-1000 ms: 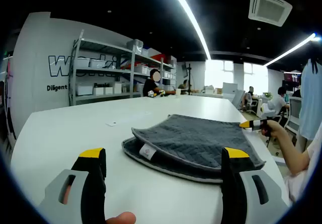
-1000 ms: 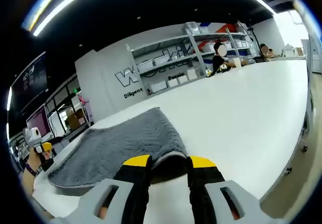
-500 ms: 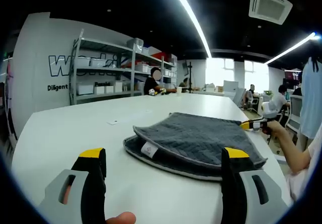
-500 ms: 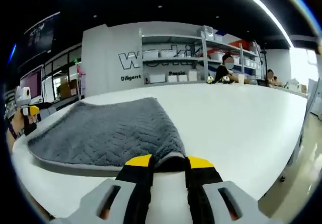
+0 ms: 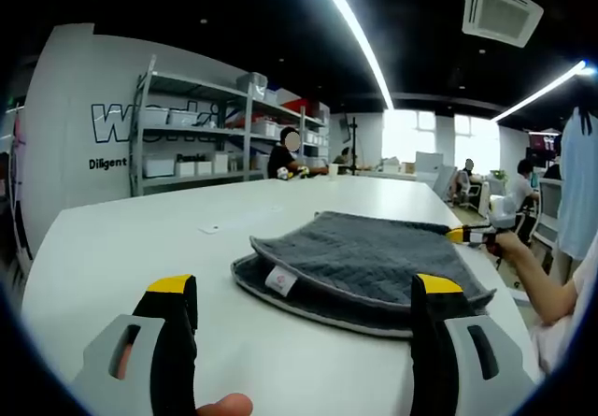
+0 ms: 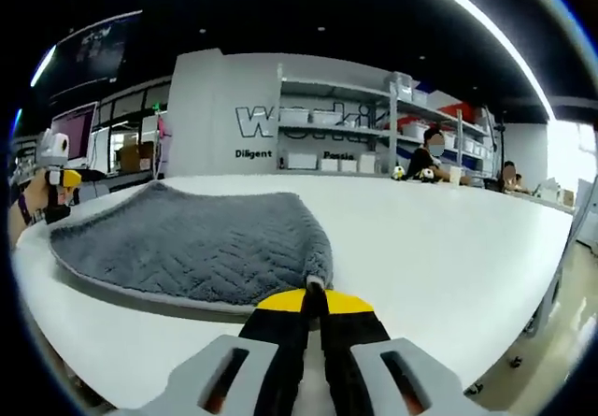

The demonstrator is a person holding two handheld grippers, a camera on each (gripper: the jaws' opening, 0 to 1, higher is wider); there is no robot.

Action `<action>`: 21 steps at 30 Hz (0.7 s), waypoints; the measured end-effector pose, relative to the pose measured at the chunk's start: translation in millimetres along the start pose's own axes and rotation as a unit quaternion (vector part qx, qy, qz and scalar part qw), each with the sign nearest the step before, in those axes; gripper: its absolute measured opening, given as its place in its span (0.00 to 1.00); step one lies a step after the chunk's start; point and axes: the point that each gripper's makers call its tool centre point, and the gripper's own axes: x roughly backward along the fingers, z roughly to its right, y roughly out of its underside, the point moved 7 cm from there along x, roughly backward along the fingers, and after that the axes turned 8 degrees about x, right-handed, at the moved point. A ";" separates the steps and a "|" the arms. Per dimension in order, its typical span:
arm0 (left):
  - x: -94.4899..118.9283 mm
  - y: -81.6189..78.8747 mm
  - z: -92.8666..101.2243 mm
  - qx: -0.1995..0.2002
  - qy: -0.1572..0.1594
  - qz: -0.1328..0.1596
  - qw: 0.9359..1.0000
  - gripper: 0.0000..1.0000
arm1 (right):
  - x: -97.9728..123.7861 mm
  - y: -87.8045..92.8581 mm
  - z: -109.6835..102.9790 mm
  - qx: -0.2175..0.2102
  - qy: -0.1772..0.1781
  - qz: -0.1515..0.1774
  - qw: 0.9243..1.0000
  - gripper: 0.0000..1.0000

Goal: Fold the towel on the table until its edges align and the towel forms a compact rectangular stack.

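A grey quilted towel (image 5: 369, 259) lies folded in two layers on the white table (image 5: 121, 248), with a white label (image 5: 277, 281) at its near corner. My left gripper (image 5: 306, 290) hovers open just short of the towel, nothing between its jaws. In the right gripper view the towel (image 6: 196, 246) spreads out to the left. My right gripper (image 6: 314, 302) has its jaws pressed together on the towel's near corner. That same gripper (image 5: 464, 234) shows at the towel's far right edge, held by a hand (image 5: 509, 244). The left gripper (image 6: 62, 179) appears at the far left.
Metal shelves (image 5: 196, 136) with boxes line the back wall. People sit at the table's far end (image 5: 285, 154). A small white item (image 5: 209, 229) lies on the table left of the towel. The table edge (image 6: 551, 276) drops off on the right.
My right gripper's jaws have closed together on the towel's corner, and its view has levelled out. The left gripper stays open and in place.
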 end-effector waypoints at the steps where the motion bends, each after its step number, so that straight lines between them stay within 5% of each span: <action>1: 0.1 0.0 0.1 0.000 0.000 0.000 1.000 0.93 | -0.5 -0.2 1.4 0.000 0.000 0.002 1.000 0.00; 11: -0.9 -4.1 -8.6 0.003 -0.002 0.001 1.000 0.93 | 6.3 -5.2 -2.4 0.013 0.015 0.040 0.999 0.00; 21: -0.8 -2.4 -5.9 0.003 -0.004 -0.001 1.000 0.93 | 20.5 -37.4 -25.8 0.058 0.015 0.106 0.993 0.00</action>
